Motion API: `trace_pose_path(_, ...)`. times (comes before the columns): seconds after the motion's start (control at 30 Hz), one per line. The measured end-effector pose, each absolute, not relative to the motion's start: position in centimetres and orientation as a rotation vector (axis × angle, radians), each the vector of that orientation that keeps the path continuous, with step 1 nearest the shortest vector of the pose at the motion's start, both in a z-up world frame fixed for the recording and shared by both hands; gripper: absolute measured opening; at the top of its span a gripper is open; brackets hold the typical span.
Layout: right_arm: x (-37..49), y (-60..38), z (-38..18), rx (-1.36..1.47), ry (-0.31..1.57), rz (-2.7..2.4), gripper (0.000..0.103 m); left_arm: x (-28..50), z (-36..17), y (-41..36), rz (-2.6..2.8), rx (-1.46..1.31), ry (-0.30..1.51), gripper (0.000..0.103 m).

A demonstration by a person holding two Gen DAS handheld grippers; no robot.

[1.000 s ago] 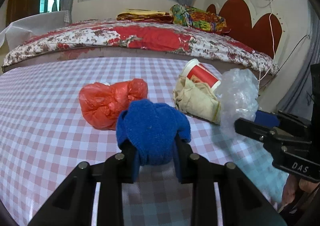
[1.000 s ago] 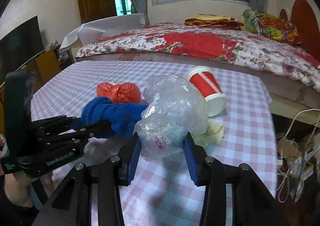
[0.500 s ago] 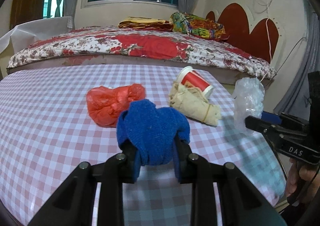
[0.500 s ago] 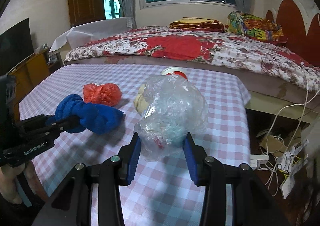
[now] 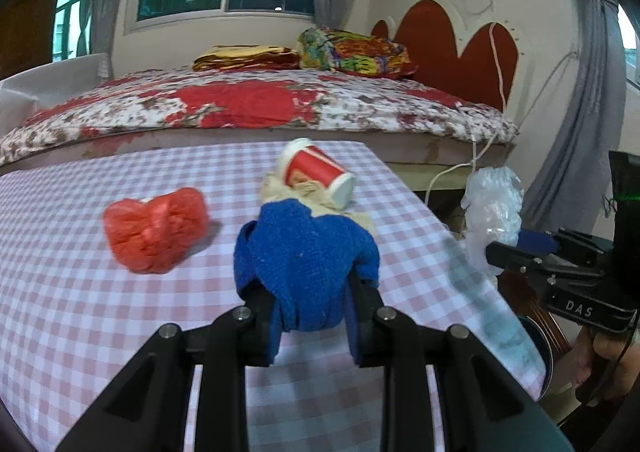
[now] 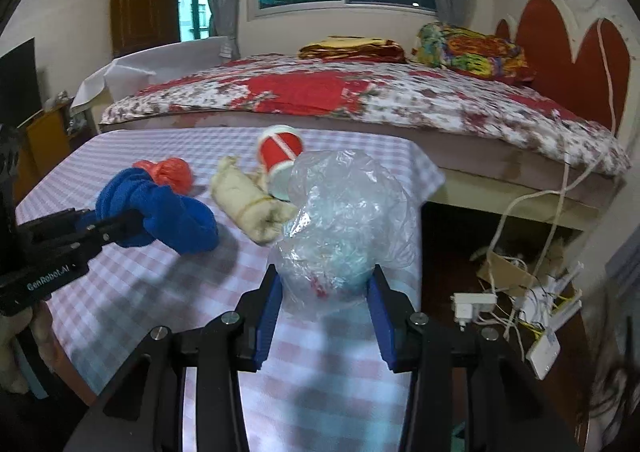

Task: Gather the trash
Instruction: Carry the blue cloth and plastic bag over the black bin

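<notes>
My left gripper (image 5: 312, 316) is shut on a crumpled blue cloth (image 5: 306, 252), held above the pink checked table (image 5: 80, 292). My right gripper (image 6: 326, 300) is shut on a clear crumpled plastic bag (image 6: 344, 211), raised near the table's right edge. In the left wrist view that bag (image 5: 494, 207) hangs off the table's right side. On the table lie a red plastic bag (image 5: 156, 228), a tipped red and white paper cup (image 5: 316, 171) and a beige cloth bundle (image 6: 248, 199) beside the cup. The blue cloth (image 6: 160, 207) also shows in the right wrist view.
A bed (image 5: 260, 107) with a red floral cover runs behind the table. Right of the table, on the floor, lie cables, a power strip (image 6: 472, 302) and cardboard. A person's hand (image 5: 612, 356) grips the right tool's handle.
Both grippers have pulled back from the pile with their loads; the table items look farther away. The plastic bag moved right, off the table's edge, and the cup and beige bundle are uncovered.
</notes>
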State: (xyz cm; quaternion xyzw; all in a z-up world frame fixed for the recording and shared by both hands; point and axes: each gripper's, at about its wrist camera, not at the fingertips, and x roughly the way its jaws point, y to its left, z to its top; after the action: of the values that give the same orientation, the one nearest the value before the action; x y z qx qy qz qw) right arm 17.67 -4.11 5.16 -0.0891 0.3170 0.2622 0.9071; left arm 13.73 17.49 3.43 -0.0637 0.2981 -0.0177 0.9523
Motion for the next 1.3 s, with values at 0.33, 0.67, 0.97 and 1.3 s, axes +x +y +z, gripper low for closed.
trace_pose_path(0.33, 17.3, -10.2, 4.8, -0.155, 0.669, 0.442, 0.044, 14.3, 3.5, 12.2, -0.132, -0.08, 0.609, 0.027)
trace_pose_path(0.67, 16.5, -16.0, 3.9, -0.123, 0.695, 0.344, 0.044, 14.5, 3.4, 6.6, -0.242, -0.041, 0.619, 0.027)
trace_pose_path(0.97, 15.8, -19.7, 2.8, -0.104, 0.721, 0.28, 0.044, 14.7, 3.2, 2.4, -0.324, -0.012, 0.634, 0.027)
trace_pose_path(1.3, 15.1, -24.3, 1.6, -0.076, 0.752, 0.205, 0.044, 14.7, 2.7, -2.9, -0.429, -0.004, 0.662, 0.027)
